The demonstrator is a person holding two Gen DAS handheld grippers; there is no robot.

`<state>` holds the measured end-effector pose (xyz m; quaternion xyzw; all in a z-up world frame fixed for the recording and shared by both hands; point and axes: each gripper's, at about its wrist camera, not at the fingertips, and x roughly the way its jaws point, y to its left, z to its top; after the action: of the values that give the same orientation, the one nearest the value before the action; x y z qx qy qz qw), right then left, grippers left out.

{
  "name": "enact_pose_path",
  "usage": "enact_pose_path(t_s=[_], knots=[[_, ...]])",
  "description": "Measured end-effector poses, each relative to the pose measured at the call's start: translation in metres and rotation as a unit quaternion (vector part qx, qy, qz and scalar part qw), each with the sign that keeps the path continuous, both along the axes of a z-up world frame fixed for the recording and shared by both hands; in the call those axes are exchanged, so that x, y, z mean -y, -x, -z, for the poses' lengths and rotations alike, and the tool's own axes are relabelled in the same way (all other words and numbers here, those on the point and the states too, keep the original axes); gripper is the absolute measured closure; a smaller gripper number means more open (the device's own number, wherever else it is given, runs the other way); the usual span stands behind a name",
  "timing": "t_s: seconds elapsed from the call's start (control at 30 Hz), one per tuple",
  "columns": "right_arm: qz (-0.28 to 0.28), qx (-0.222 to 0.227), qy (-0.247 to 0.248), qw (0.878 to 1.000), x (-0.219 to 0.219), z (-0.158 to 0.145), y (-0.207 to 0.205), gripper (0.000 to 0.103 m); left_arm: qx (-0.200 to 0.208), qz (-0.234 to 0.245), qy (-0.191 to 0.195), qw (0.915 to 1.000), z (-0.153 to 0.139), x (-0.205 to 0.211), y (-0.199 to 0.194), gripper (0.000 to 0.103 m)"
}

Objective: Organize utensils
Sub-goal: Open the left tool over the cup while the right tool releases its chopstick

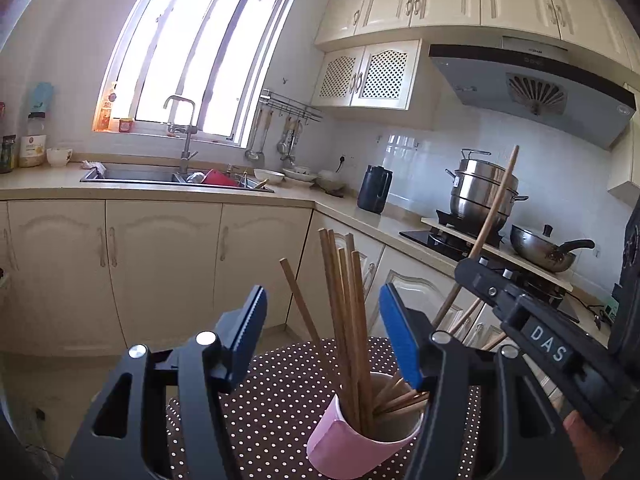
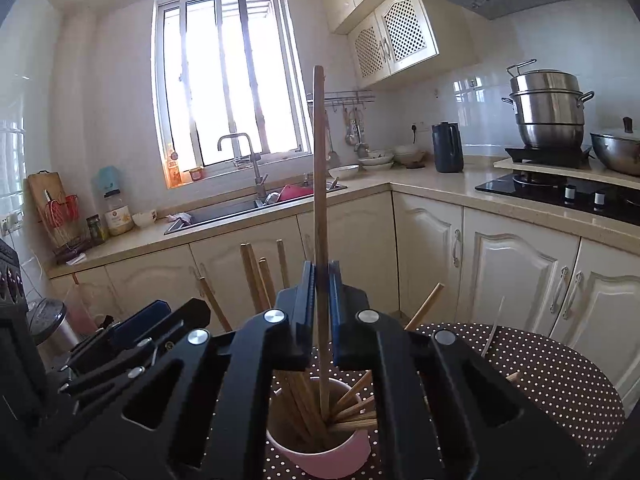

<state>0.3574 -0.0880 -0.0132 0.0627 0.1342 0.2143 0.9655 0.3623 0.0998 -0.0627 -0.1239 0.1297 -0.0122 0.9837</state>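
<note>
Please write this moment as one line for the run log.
right claw: shut on chopstick, tip inside pink cup | left claw: open, around chopsticks standing in cup | table: dotted cloth

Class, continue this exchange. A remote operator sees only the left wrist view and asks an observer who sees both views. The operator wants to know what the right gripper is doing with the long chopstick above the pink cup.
Operator: In my view the right gripper is side-on. Is it actually gripping the long chopstick?
Observer: Yes. The right wrist view shows its blue pads shut on that one stick, which stands roughly upright.
Operator: Where is the stick's lower end?
Observer: Inside the pink cup, down among the other chopsticks.
</note>
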Motion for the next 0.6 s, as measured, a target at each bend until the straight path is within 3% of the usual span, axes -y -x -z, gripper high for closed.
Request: enact_pose_path(t_s=[0.23,0.6], knots=[[-0.016,-0.012,0.010,1.000,-0.001,-0.015,0.010,0.096,-0.017,-0.009,0.002,0.9998,-0.001,-0.003,0.000,0.045],[-0.029,-0.092,0.069,0.993,-0.020,0.032,-0.007,0.096,-0.059,-0.016,-0.021,0.9979,0.007,0.001,-0.006,0.043]])
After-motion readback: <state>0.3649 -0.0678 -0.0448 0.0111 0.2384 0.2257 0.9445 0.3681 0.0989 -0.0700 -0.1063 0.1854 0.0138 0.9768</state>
